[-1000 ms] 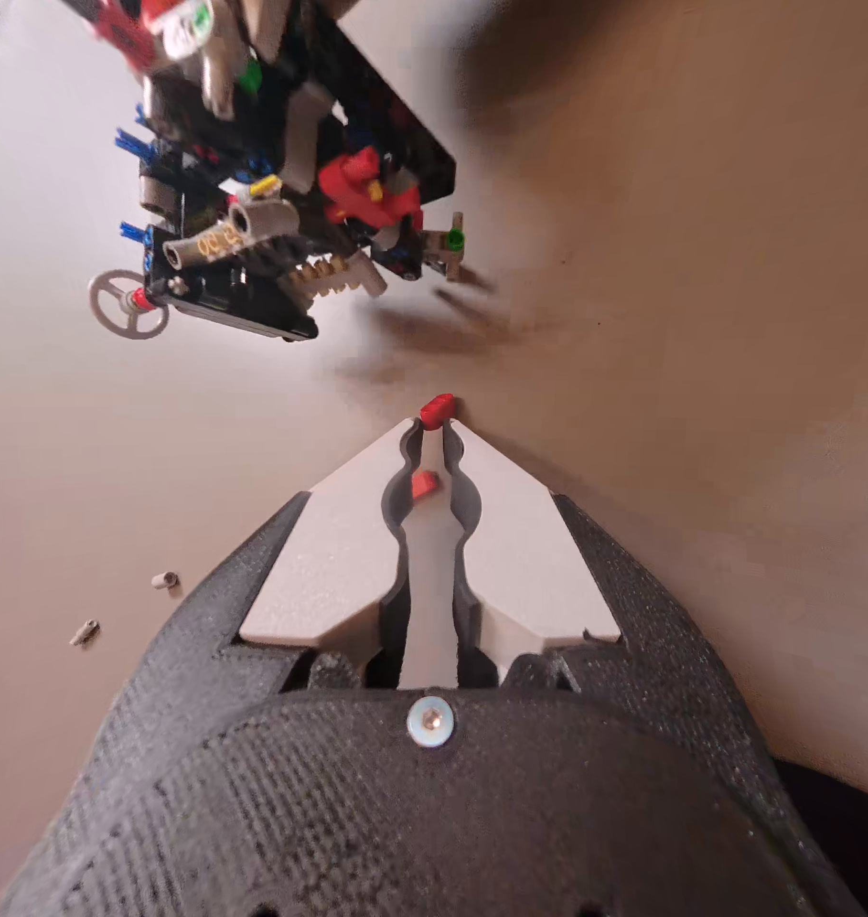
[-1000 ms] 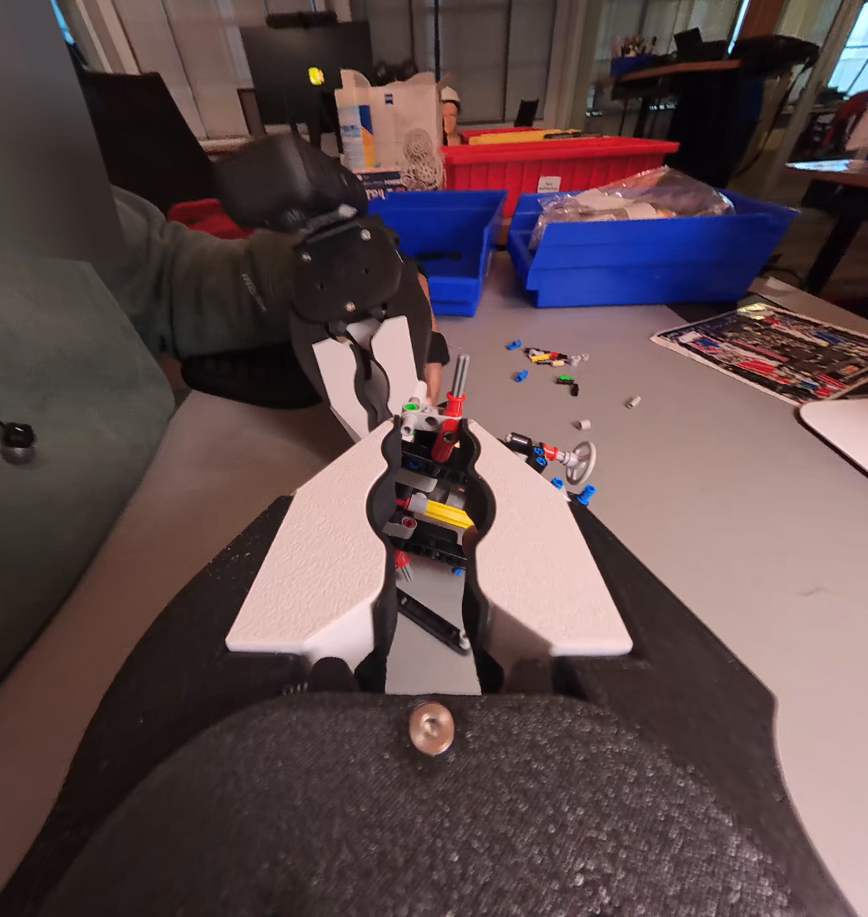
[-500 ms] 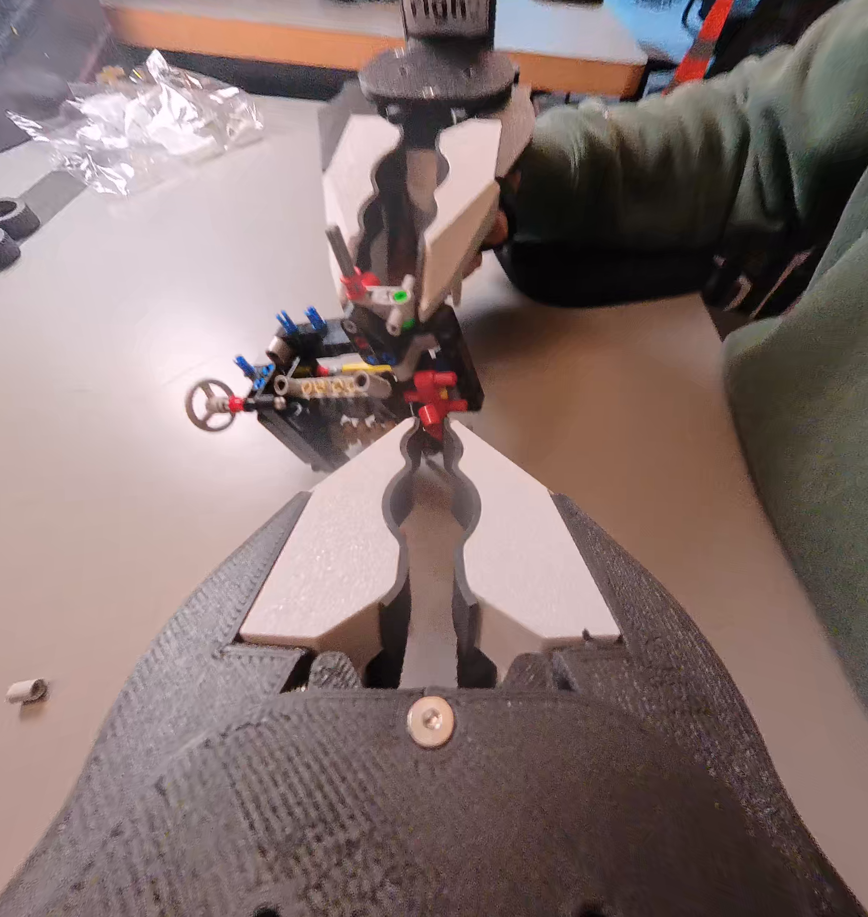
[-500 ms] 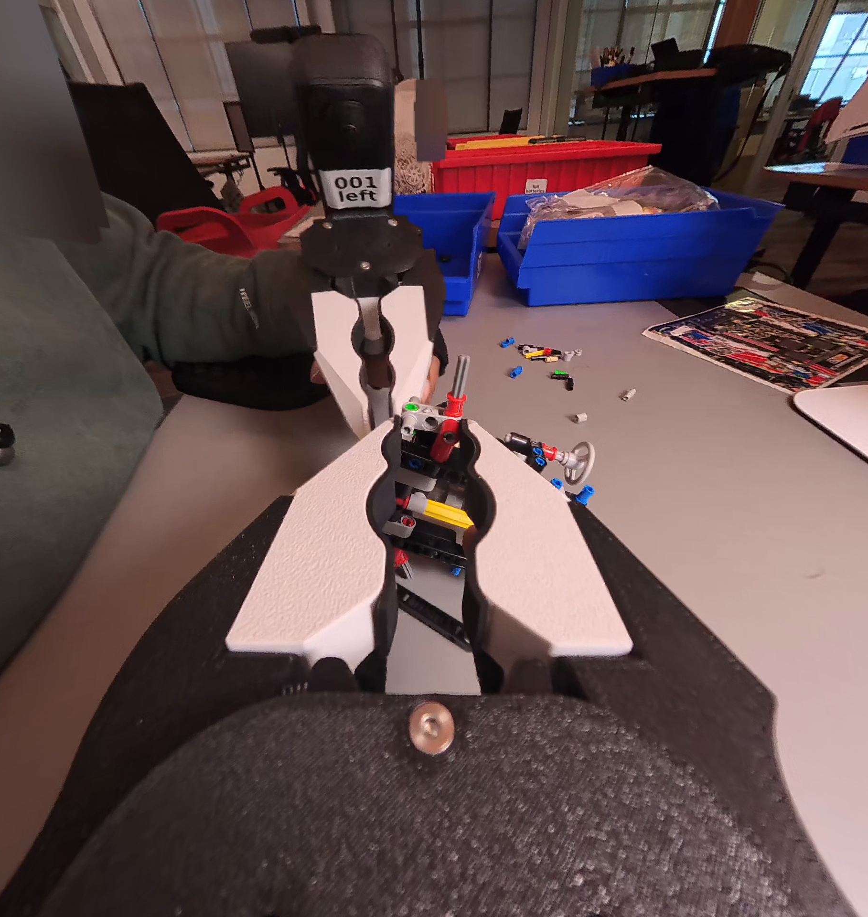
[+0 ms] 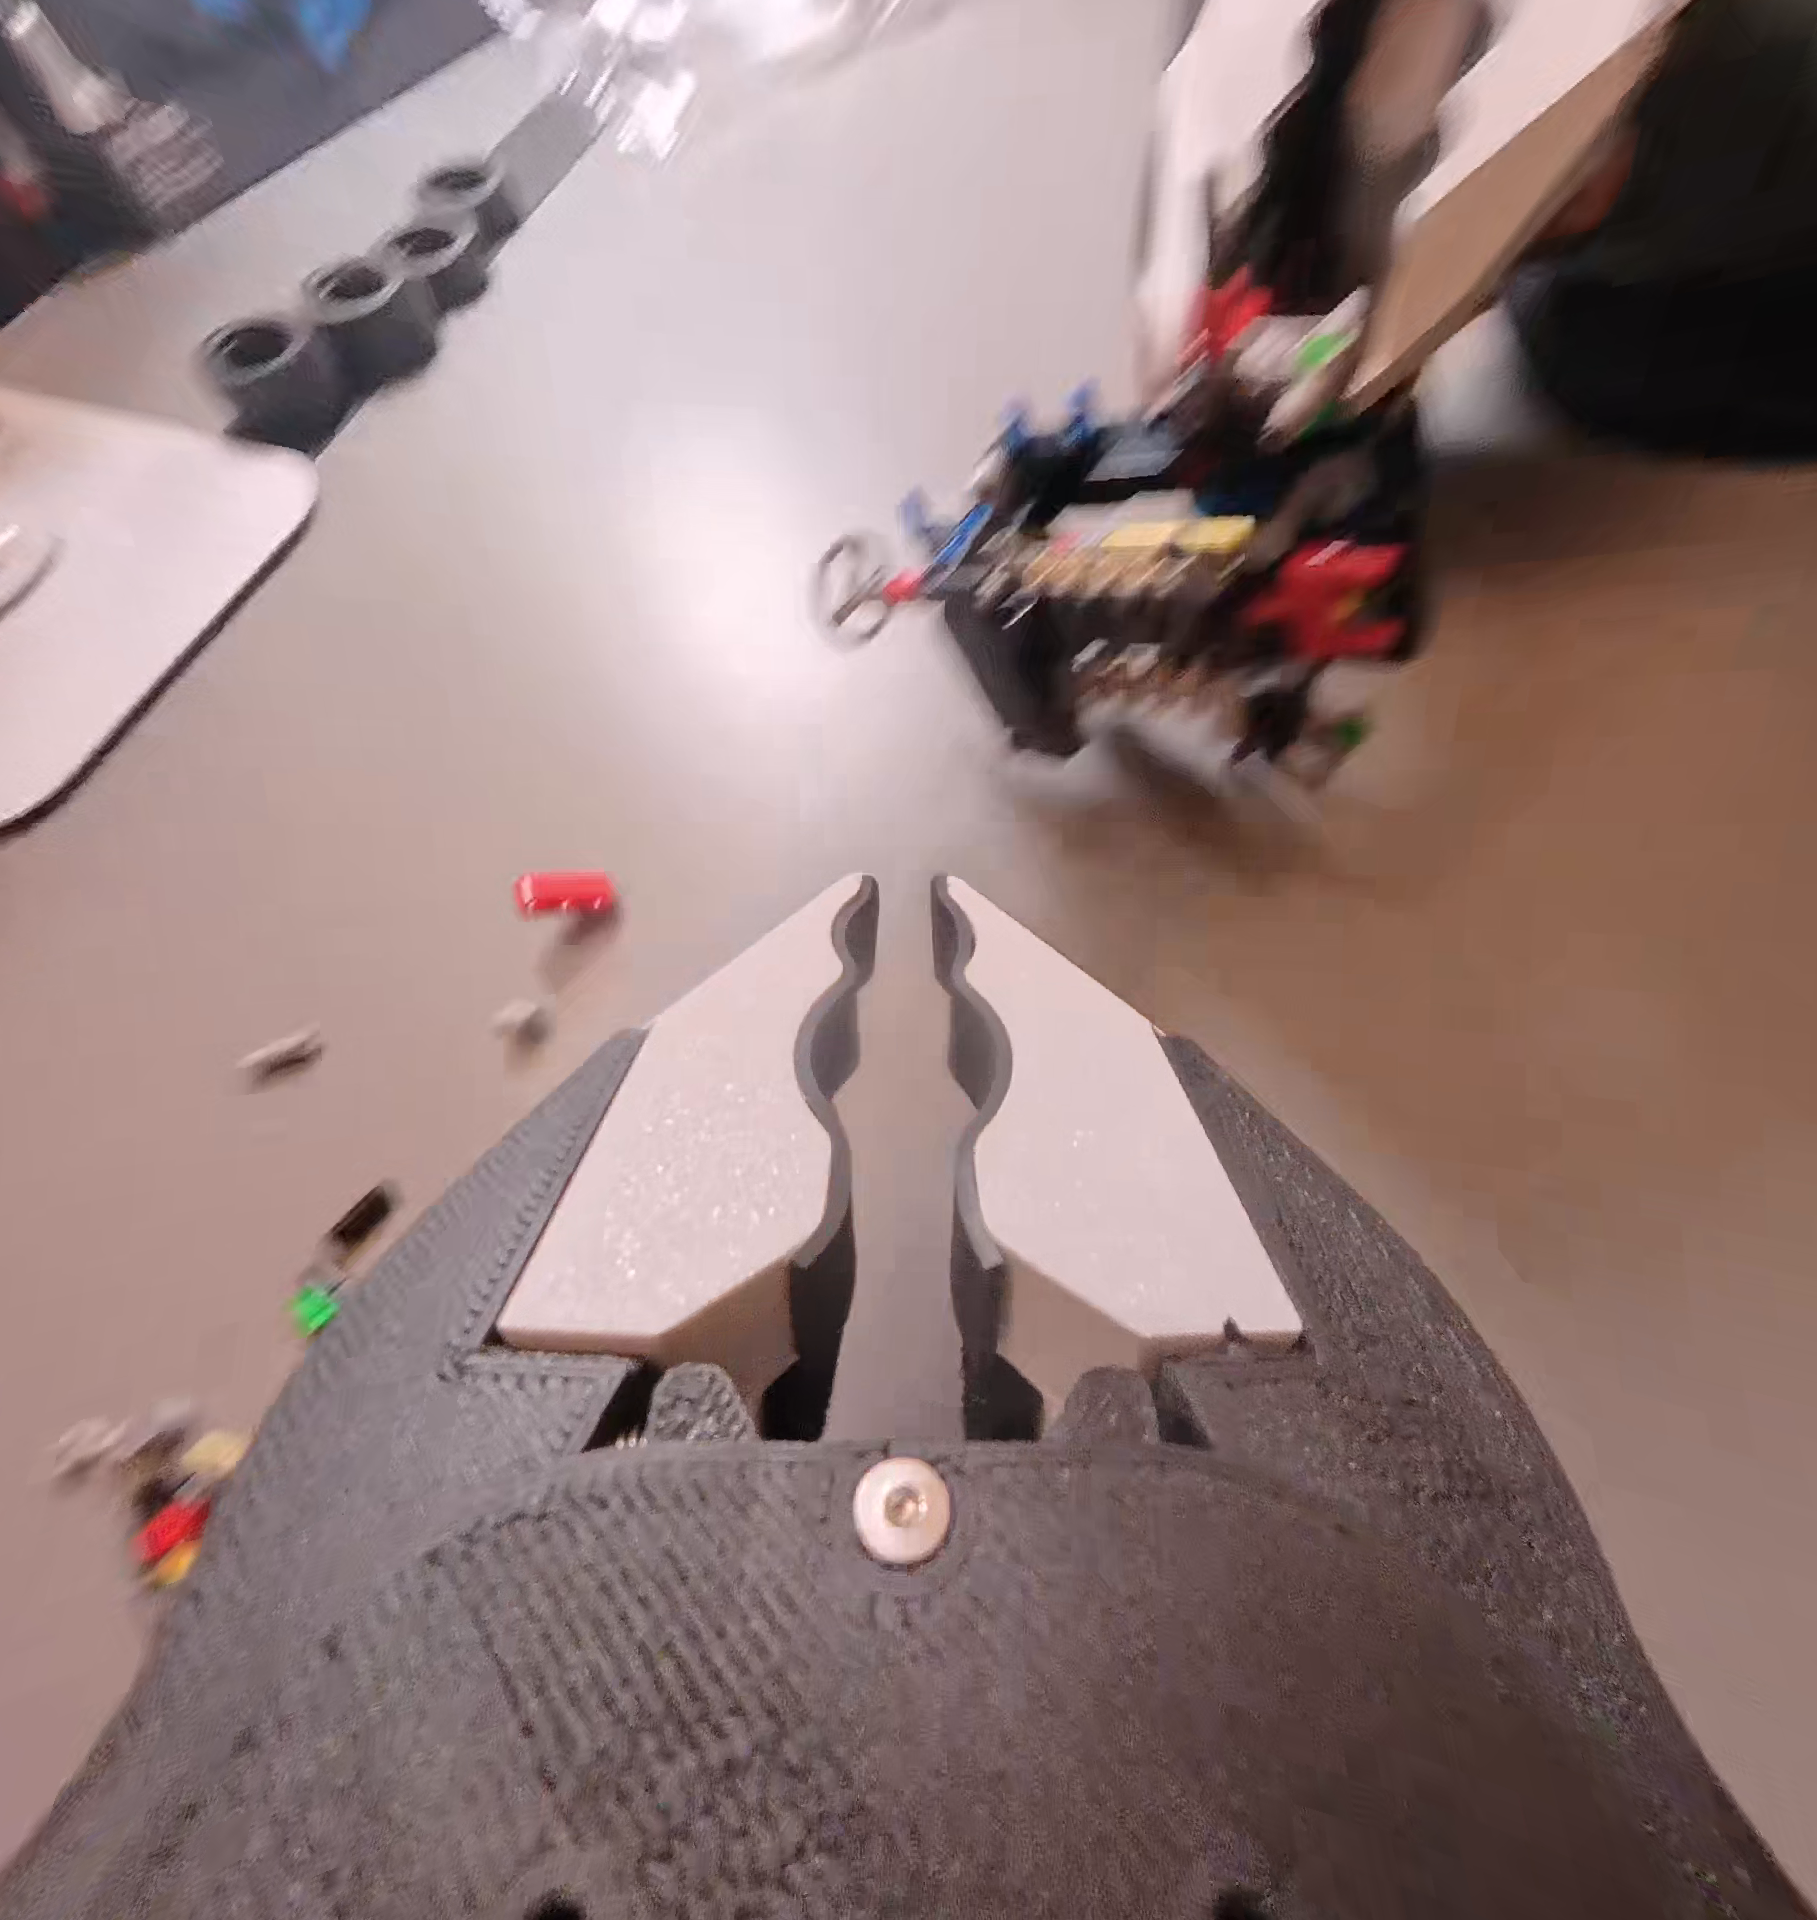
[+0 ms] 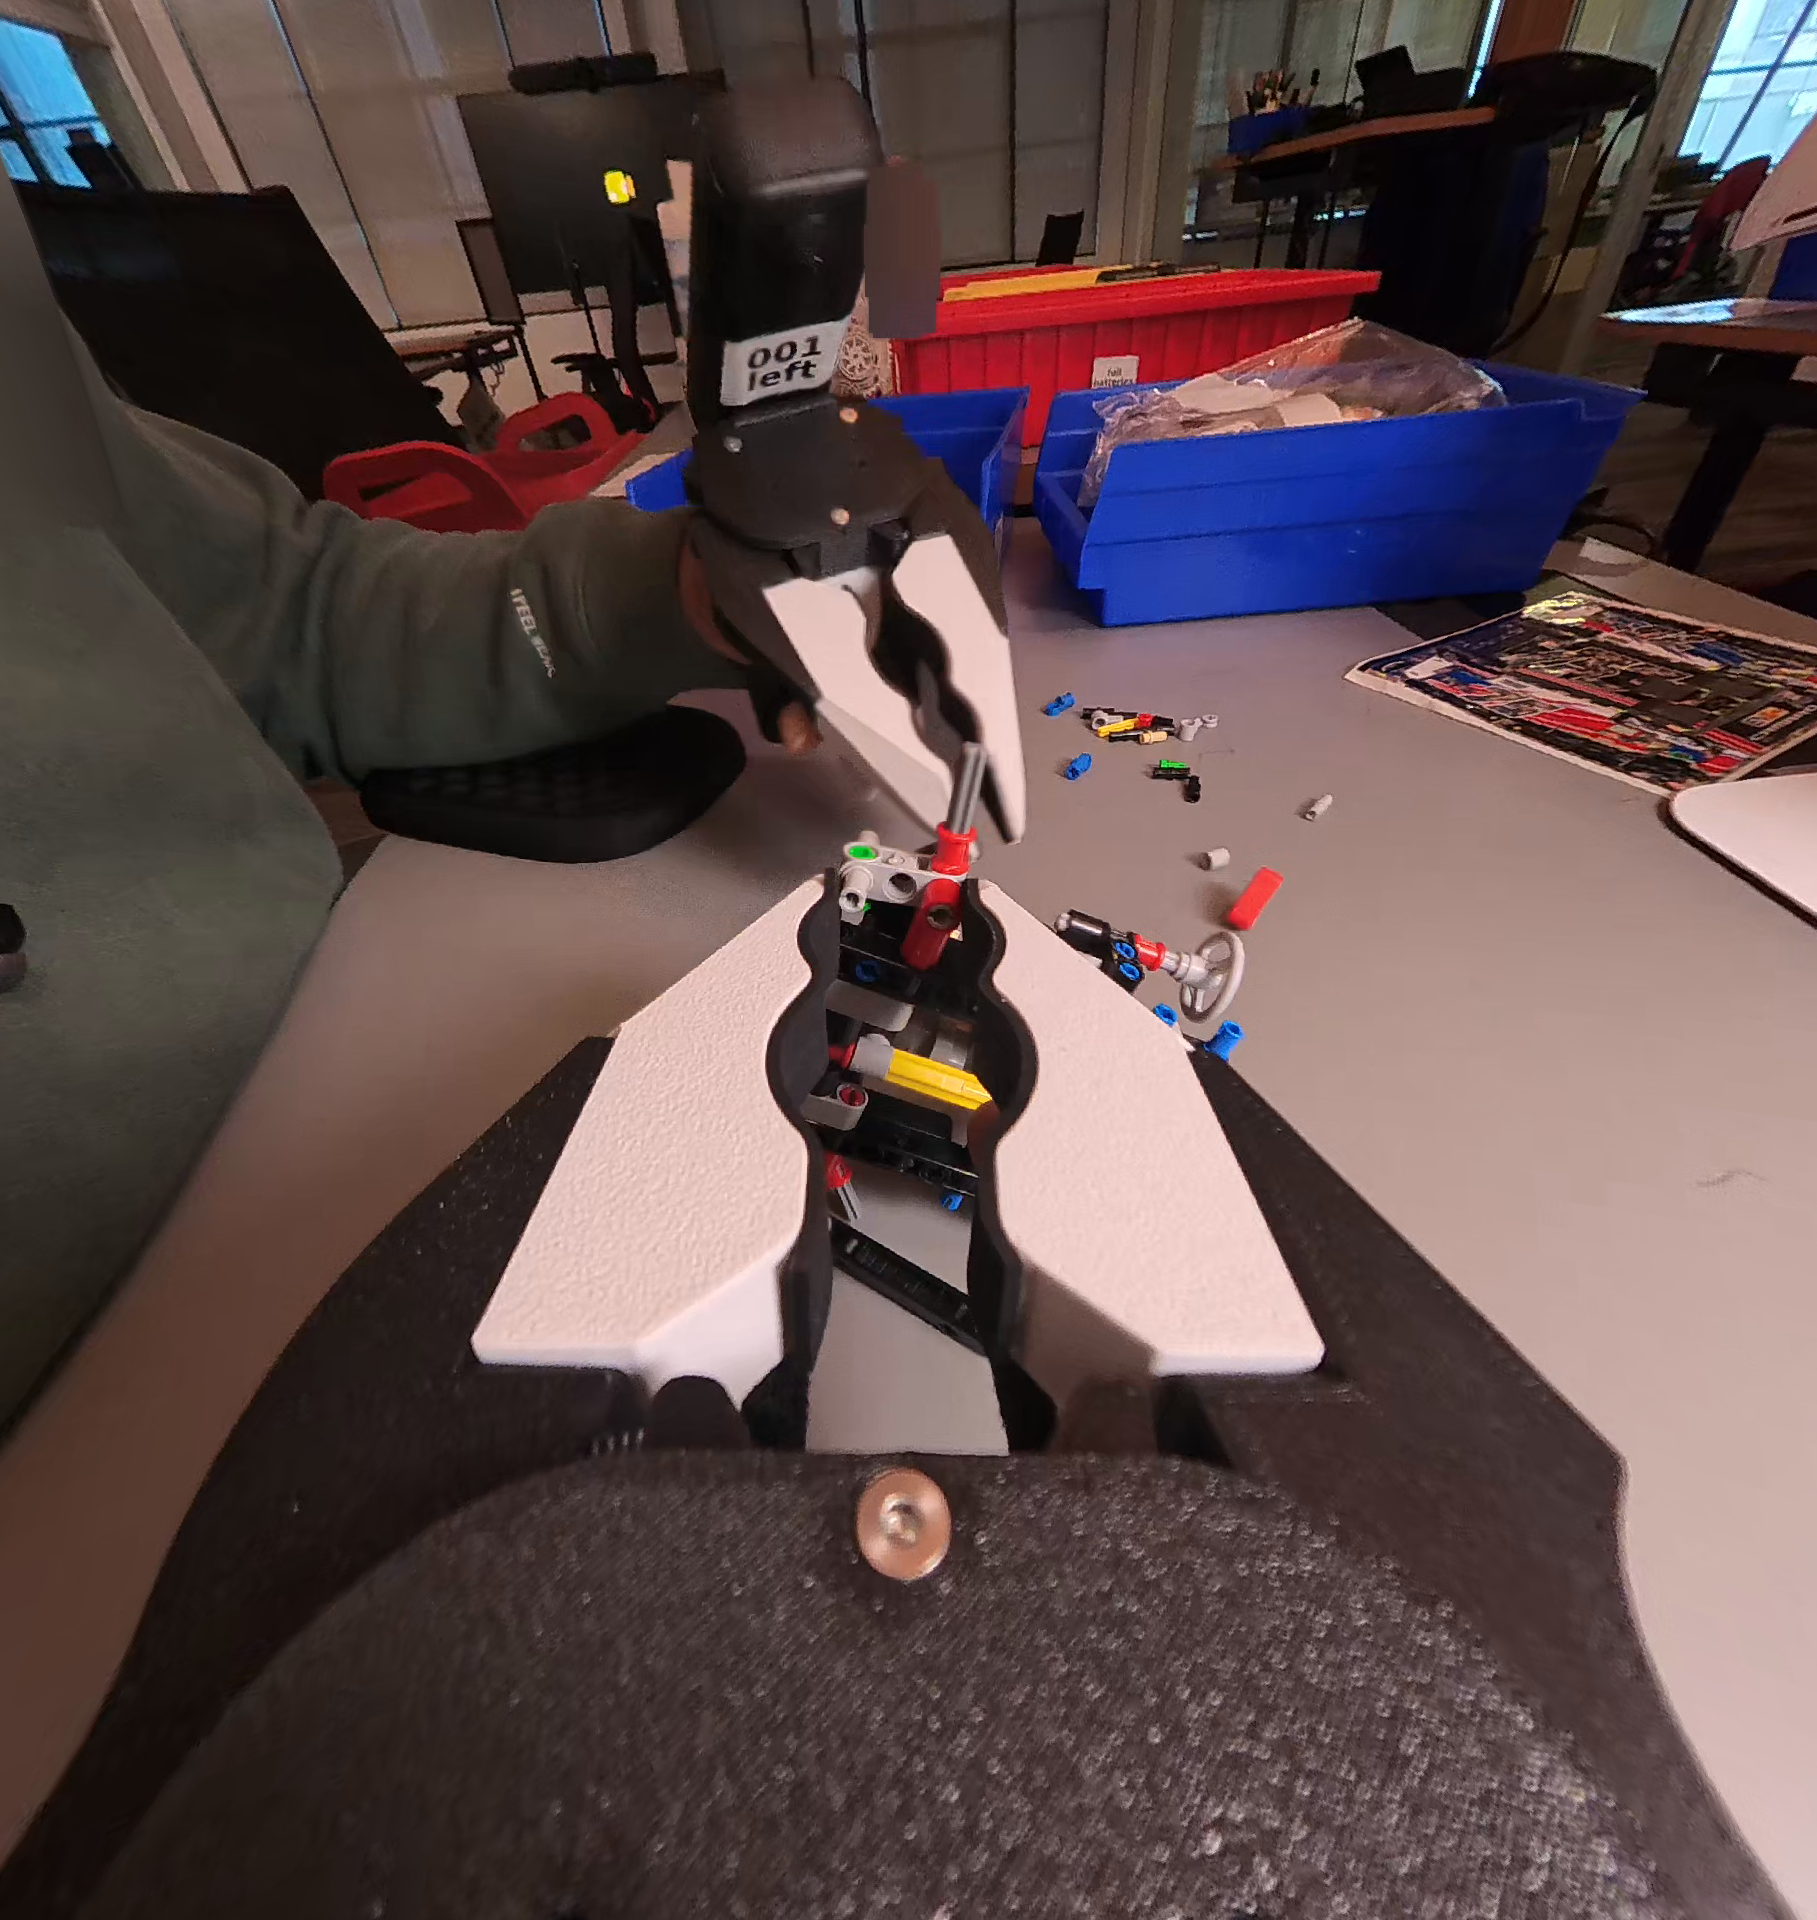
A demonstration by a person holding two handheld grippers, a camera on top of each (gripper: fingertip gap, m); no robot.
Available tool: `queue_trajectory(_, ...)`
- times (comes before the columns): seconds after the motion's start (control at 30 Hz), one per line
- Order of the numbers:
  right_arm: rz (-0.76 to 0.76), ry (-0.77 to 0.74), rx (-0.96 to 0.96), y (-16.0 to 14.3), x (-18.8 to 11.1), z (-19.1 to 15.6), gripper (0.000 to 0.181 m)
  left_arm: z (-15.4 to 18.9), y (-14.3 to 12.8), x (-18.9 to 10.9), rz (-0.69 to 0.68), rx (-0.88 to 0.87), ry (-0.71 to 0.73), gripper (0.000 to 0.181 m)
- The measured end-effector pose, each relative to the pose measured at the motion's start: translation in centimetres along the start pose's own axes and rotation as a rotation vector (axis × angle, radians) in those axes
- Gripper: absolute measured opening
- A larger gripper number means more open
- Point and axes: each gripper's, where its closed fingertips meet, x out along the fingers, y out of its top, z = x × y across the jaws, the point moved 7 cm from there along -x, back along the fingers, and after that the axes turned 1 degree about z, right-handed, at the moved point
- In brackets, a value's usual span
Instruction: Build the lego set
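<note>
On the grey surface [image 6: 1506,1195], left to right: the left claw [image 6: 971,800] is seen tilted down beyond the lego assembly [image 6: 909,997], fingers slightly parted, nothing held. The assembly is clamped between the right claw [image 6: 899,904] fingers, resting on the surface. A red piece [image 6: 1254,897] lies loose just right of it, beside the grey steering wheel [image 6: 1213,975]. Blue bins [image 6: 1330,509] are set behind.

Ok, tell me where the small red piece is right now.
The small red piece lies loose on the table, left of the left gripper tips and beyond the model's grey steering wheel.
</note>
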Motion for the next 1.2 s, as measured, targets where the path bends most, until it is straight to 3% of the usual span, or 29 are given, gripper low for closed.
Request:
queue_trajectory(0.13, -0.007, -0.021, 0.017, 0.0, -0.4, 0.6, 0.022, -4.1, -1.9, -0.2, -0.174, 0.006, 0.126, 0.011)
queue_trajectory(0.3, -0.015, -0.032, 0.022, 0.0, -0.6, 0.8, 0.022, -8.1, -1.2, 1.3, -0.244, 0.044, 0.127, 0.015)
queue_trajectory(0.47, -0.022, -0.036, 0.024, 0.0, -0.9, 0.9, 0.022, -11.2, 1.2, 3.6, -0.336, 0.289, 0.000, 0.020)
queue_trajectory(0.67, -0.032, -0.039, 0.020, 0.0, -1.2, 1.1, 0.022, -13.7, 1.7, 6.5, -0.584, 0.457, -0.126, 0.020)
queue_trajectory(0.93, -0.035, -0.042, 0.027, -0.1, -1.6, 1.3, 0.022, -13.4, 1.4, 8.5, -0.646, 0.428, -0.240, 0.009)
queue_trajectory(1.2, -0.040, -0.052, 0.028, -0.1, -1.7, 1.4, 0.022, -9.0, 0.4, 6.4, -0.609, 0.331, -0.241, 0.009)
